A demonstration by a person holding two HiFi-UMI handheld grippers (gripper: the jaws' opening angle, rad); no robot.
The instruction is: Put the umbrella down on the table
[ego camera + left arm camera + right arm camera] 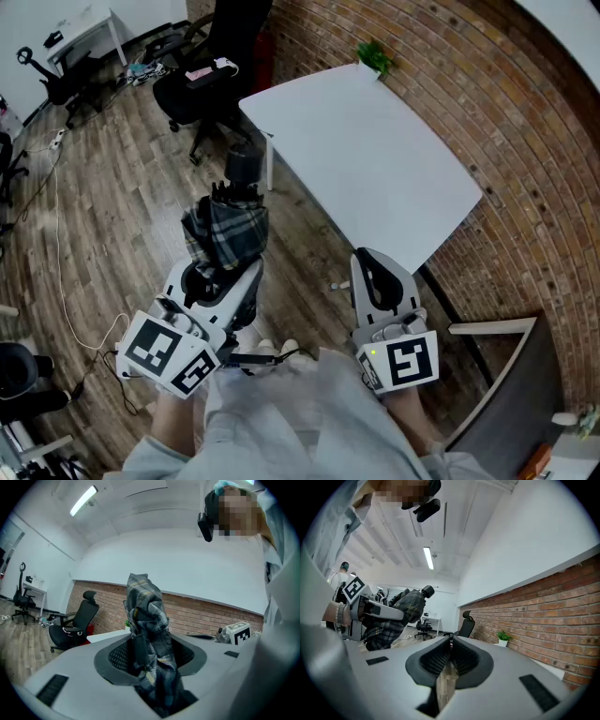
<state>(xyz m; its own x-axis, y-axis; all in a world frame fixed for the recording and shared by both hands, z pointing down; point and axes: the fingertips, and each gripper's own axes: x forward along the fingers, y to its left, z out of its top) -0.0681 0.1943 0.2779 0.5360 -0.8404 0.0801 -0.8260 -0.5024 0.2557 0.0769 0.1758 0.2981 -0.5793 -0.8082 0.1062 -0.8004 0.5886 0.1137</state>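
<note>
The folded plaid umbrella (225,230) is held off the floor, its black handle (244,167) pointing toward the white table (375,159). My left gripper (218,274) is shut on the umbrella's fabric body. In the left gripper view the umbrella (149,620) stands up between the pads of the left gripper (150,646). My right gripper (368,259) hovers beside the table's near corner, shut with nothing in it. The right gripper view shows the right gripper (451,643) with its pads touching, and the umbrella (401,611) off to the left.
A small green plant (375,57) sits at the table's far corner against the brick wall (487,103). A black office chair (202,80) stands beyond the table on the wood floor. A grey chair back (511,384) is at my right.
</note>
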